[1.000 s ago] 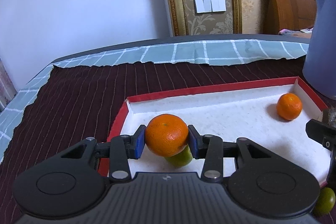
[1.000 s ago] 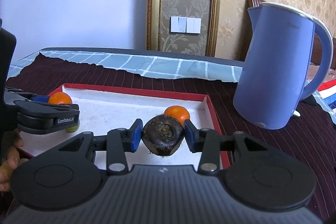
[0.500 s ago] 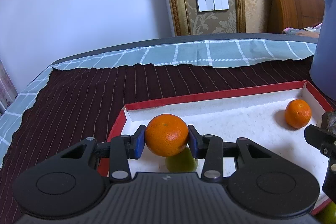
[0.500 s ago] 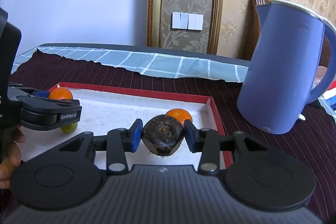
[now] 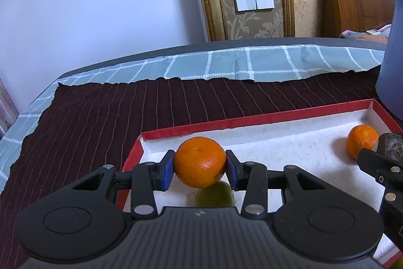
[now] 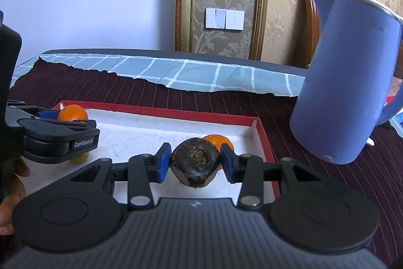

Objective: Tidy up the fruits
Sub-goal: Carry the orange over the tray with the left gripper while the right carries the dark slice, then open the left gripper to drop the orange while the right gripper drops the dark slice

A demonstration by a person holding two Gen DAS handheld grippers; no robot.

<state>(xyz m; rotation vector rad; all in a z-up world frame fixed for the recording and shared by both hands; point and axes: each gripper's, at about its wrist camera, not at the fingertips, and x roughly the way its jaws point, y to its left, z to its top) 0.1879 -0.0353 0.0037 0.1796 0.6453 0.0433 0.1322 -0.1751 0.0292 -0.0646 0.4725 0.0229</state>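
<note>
Left wrist view: the left gripper (image 5: 200, 166) is closed partway around a round orange tangerine (image 5: 200, 161), its blue pads pressing both sides. It holds the fruit clear above a shallow red-rimmed tray with a white floor (image 5: 254, 120), near the tray's left end, probably ready to set it down. A small green citrus fruit (image 5: 215, 197) lies on the tray floor just below. A second orange tangerine (image 5: 361, 144) sits by the tray's far right corner.

Right wrist view: the right gripper (image 6: 194, 163) clamps a dark brown, rough-skinned round fruit (image 6: 194, 161) over the tray's right end, near that second tangerine. A tall blue plastic kettle (image 6: 345, 82) stands outside the tray on a dark striped cloth (image 6: 302, 143), so both fruits appear bound for the tray.
</note>
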